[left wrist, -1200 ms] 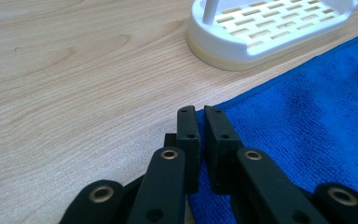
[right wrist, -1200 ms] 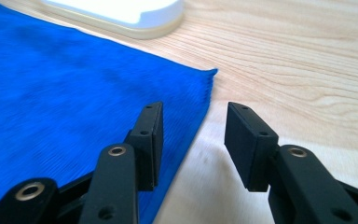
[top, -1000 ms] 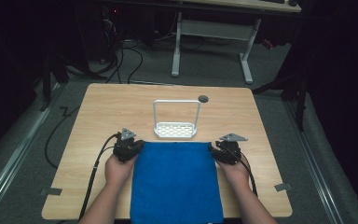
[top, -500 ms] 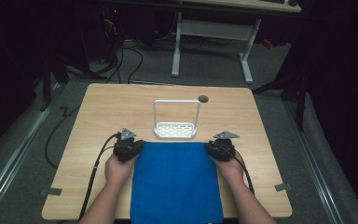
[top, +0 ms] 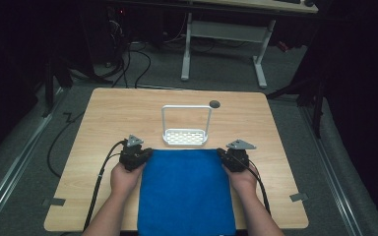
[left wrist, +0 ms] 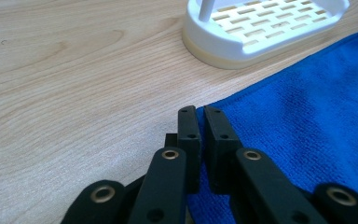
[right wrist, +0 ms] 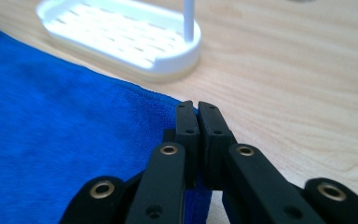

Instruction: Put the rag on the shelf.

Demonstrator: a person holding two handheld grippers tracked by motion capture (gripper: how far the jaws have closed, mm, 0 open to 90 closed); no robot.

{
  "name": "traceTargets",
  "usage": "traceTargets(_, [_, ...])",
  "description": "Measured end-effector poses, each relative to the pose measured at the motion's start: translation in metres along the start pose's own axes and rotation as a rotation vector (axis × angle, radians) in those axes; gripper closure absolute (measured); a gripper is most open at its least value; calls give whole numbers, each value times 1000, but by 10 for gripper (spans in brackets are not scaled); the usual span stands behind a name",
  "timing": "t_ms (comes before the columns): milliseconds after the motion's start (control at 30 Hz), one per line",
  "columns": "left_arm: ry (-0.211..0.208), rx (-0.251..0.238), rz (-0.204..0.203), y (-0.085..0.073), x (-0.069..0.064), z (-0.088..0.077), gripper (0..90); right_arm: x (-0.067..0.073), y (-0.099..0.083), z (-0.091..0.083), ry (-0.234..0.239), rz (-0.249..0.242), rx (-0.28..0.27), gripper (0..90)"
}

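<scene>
A blue towel (top: 187, 191) lies flat on the near half of the wooden table (top: 123, 113). My left gripper (top: 146, 153) sits at the towel's far left corner and my right gripper (top: 222, 153) at its far right corner. In the left gripper view the jaws (left wrist: 200, 114) are pinched on the corner of the towel (left wrist: 307, 116). In the right gripper view the jaws (right wrist: 196, 109) are likewise shut on the towel's (right wrist: 51, 130) edge. Both pairs of jaws have just been closing with cloth between them. A white slotted rack (top: 186, 136) stands just beyond the towel.
The rack (left wrist: 261, 28) (right wrist: 121, 32) has a tall wire hoop and lies close ahead of both grippers. A round cable hole (top: 214, 104) is near the table's far edge. Tape marks (top: 54, 201) sit near the front corners. A white desk frame (top: 224, 34) stands on the floor beyond.
My right gripper has slid a little left onto the towel's far right corner. The left gripper and the towel have stayed put.
</scene>
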State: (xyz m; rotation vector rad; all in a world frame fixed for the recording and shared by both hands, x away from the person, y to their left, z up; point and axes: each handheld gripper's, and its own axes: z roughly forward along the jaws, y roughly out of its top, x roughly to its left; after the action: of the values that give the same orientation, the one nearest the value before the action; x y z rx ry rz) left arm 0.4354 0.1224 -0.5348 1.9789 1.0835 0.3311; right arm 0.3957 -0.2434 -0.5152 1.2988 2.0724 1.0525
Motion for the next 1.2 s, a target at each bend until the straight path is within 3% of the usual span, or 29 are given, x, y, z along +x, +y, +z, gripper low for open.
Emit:
traceTargets(100, [-6, -3, 7, 0, -1, -1, 867, 2, -3, -7, 0, -15, -32, 883])
traceTargets(267, [-17, -19, 5, -1, 0, -2, 873, 2, -6, -7, 11, -26, -26, 883])
traceTargets(500, [-33, -129, 49, -7, -5, -15, 873, 2, -8, -12, 37, -9, -55, 883])
traceTargets(567, [-18, -150, 59, -8, -6, -17, 873, 4, -8, -15, 33, -4, -64, 883])
traceTargets(667, [-12, -156, 38, -8, -4, -18, 874, 6, -8, -15, 21, -12, -65, 883])
traceTargets(1200, [-23, -227, 39, -3, -10, -38, 877, 5, -4, -31, 19, 7, -143, 883])
